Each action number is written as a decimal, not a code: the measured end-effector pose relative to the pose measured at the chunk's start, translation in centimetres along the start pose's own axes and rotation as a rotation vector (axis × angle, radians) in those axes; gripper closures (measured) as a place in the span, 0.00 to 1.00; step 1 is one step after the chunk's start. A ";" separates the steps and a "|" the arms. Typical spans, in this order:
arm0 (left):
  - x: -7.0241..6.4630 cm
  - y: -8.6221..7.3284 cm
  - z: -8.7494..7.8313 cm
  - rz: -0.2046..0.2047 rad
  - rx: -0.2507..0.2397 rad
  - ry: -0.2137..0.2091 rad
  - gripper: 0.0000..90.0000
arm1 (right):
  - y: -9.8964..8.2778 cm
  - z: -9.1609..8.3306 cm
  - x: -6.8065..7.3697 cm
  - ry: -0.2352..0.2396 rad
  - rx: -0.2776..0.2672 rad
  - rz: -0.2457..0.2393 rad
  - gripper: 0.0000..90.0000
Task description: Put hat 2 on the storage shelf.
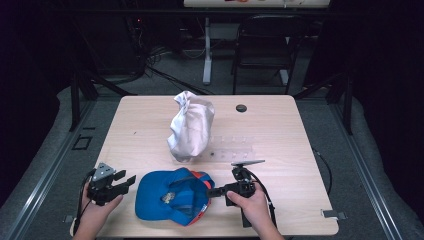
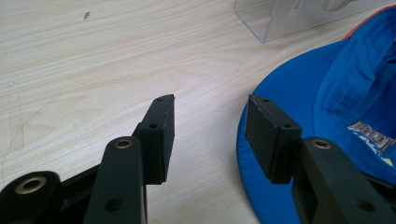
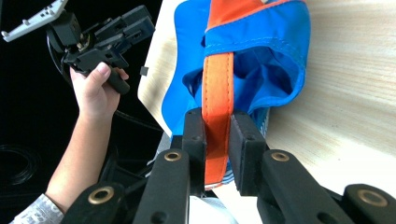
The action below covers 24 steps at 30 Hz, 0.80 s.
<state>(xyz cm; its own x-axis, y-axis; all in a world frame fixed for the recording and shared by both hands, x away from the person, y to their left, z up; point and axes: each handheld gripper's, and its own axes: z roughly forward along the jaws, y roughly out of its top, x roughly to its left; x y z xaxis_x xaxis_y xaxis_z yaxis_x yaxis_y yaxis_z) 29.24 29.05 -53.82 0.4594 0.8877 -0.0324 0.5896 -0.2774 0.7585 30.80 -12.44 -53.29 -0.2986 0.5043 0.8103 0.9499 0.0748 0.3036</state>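
Observation:
A blue cap (image 1: 165, 195) with an orange back strap (image 3: 217, 79) lies upside down near the table's front edge. My right gripper (image 3: 217, 126) is shut on that strap and lifts the cap's back end a little; in the high view it (image 1: 210, 191) reaches in from the cap's right. My left gripper (image 1: 131, 181) stands open just left of the brim. In the left gripper view its jaws (image 2: 210, 130) are wide apart with nothing between them, and the right pad hangs over the edge of the blue brim (image 2: 336, 93).
A white cap (image 1: 190, 125) stands propped up at the table's middle, next to a clear plastic stand (image 1: 232, 150). A small black disc (image 1: 241, 108) lies at the back. A chair and table legs stand beyond the far edge.

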 end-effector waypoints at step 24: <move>0.0 0.2 0.0 -0.001 -0.020 -0.003 0.59 | 4.2 -8.5 9.3 -0.171 0.115 0.007 0.87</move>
<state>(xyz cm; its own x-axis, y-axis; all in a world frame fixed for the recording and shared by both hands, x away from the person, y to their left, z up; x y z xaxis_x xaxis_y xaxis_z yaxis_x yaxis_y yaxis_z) 29.35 28.96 -53.68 0.4610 0.8867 -0.0352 0.5768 -0.2693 0.7712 31.22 -14.73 -40.27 -0.2814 0.6433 0.7120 0.9590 0.1633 0.2315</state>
